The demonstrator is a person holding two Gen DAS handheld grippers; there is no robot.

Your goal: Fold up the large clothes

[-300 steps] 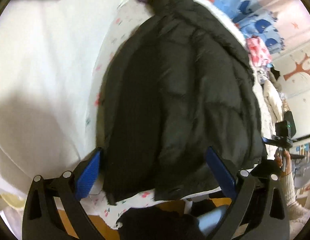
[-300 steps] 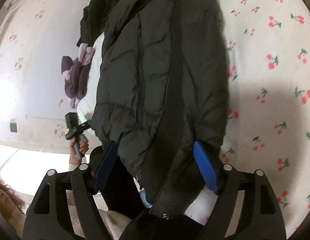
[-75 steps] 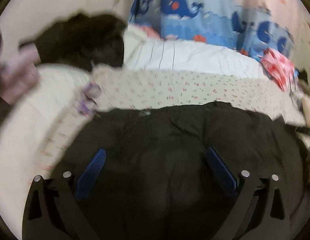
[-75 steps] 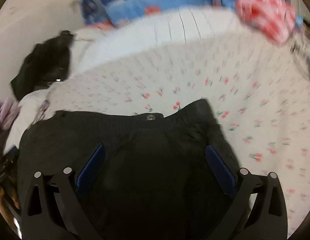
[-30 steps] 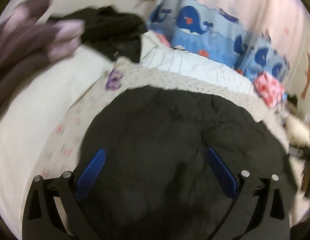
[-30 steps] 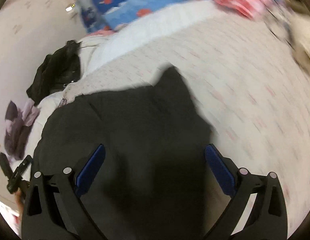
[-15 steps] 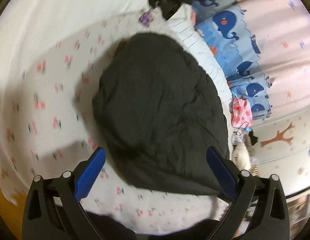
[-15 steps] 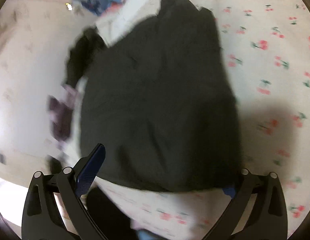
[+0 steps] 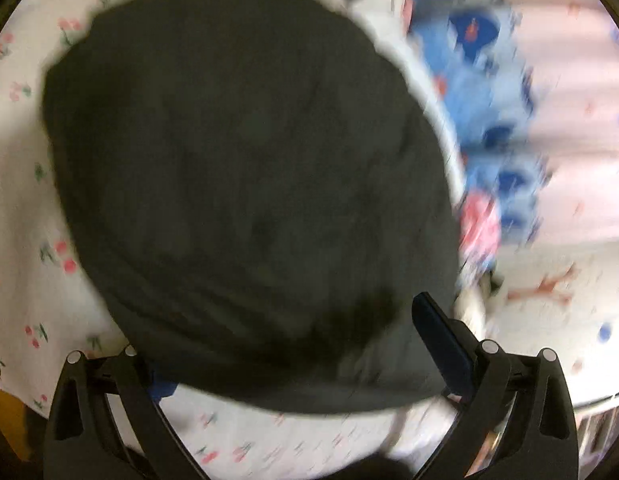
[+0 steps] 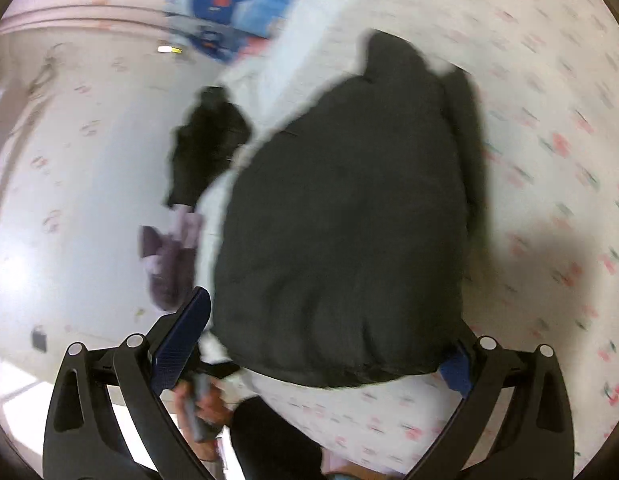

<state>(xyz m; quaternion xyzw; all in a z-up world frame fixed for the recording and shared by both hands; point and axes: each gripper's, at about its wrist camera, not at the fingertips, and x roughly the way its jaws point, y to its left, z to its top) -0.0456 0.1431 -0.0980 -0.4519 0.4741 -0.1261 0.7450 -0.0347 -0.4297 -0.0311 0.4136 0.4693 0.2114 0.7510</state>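
Observation:
A black puffer jacket [image 9: 245, 168] lies folded in a rounded bundle on the cherry-print bedsheet [image 9: 25, 208]; it also shows in the right wrist view [image 10: 349, 232]. My left gripper [image 9: 301, 364] is open, its blue-padded fingers spread around the bundle's near edge; the left pad is partly hidden by the fabric. My right gripper [image 10: 321, 356] is open too, fingers either side of the jacket's near edge. Neither holds anything. Both views are blurred by motion.
Blue whale-print cushions [image 9: 493, 92] and a red-and-white item [image 9: 479, 224] lie beyond the jacket. A dark garment [image 10: 205, 144] and a purple garment [image 10: 169, 256] lie to the left. A hand [image 10: 201, 408] holding the other gripper's handle shows at the bed's near edge.
The long jacket was folded over into a compact bundle. Both grippers then pulled back from it and tilted down, staying open, and the jacket now fills the left view.

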